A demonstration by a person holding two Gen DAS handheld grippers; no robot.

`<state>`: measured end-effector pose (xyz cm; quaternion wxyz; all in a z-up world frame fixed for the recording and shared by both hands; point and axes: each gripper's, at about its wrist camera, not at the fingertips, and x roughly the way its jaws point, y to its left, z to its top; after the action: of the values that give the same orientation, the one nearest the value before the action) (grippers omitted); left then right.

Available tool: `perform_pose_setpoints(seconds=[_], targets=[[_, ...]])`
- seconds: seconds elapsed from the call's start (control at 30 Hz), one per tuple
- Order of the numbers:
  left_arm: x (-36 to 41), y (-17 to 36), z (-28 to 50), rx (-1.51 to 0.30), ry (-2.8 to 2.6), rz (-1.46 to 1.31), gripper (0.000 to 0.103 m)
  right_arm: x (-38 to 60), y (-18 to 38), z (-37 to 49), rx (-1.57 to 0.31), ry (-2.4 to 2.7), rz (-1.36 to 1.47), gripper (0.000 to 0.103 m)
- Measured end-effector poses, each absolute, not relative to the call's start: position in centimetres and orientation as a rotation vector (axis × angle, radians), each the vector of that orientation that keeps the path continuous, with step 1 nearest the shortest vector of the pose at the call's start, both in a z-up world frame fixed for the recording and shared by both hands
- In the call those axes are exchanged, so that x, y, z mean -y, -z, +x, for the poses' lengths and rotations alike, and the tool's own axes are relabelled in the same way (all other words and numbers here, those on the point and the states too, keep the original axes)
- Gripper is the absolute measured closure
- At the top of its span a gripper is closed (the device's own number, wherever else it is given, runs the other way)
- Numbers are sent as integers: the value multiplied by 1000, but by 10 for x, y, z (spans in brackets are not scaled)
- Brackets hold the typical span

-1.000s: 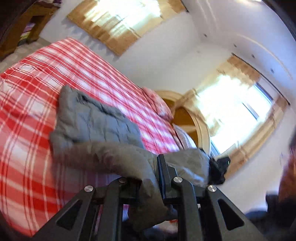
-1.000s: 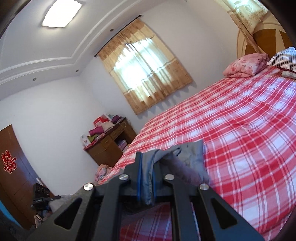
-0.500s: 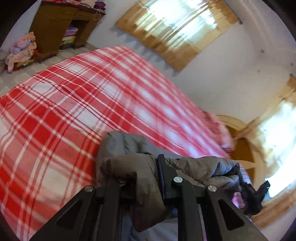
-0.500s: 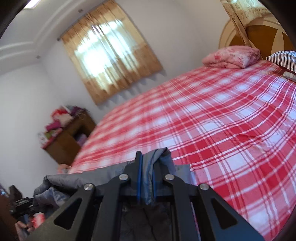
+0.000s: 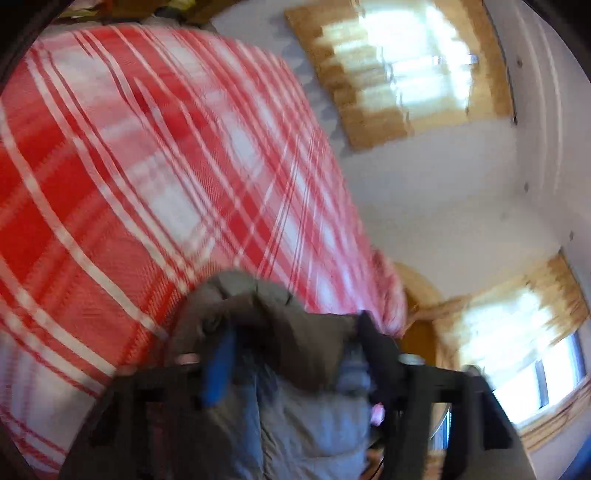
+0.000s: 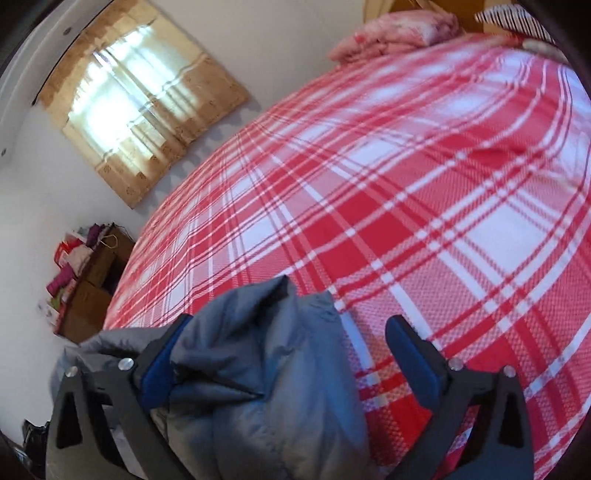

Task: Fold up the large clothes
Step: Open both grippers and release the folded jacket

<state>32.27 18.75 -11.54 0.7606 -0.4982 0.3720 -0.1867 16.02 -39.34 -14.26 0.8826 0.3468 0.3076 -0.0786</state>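
Note:
A grey padded jacket (image 5: 295, 354) lies bunched on the red-and-white plaid bed (image 5: 129, 166). In the blurred left wrist view my left gripper (image 5: 295, 343) is open, its jaws spread wide either side of a fold of the jacket. In the right wrist view the jacket (image 6: 266, 369) sits between the spread jaws of my right gripper (image 6: 288, 332), which is open; the cloth rests against the left blue pad (image 6: 159, 365) and clear of the right one. The plaid bed (image 6: 406, 184) stretches beyond.
Pink pillows (image 6: 391, 33) lie at the bed's head. A wooden desk piled with clothes (image 6: 85, 266) stands by the wall past the bed's far side. Curtained windows (image 6: 140, 96) are behind. A curved wooden headboard (image 5: 421, 295) shows in the left view.
Both grippers have opened and let go of the jacket. Both have dropped low towards the bed, and the jacket now rests bunched on it.

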Motion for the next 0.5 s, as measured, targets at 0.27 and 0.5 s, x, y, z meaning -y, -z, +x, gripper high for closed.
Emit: perform_pose_setpoints(seconds=[0.27, 0.5], targets=[[-193, 37, 303, -740, 186, -675, 12, 364, 42, 113, -450, 188, 414, 26], [-43, 27, 348, -762, 285, -310, 12, 237, 26, 162, -579, -50, 67, 52]])
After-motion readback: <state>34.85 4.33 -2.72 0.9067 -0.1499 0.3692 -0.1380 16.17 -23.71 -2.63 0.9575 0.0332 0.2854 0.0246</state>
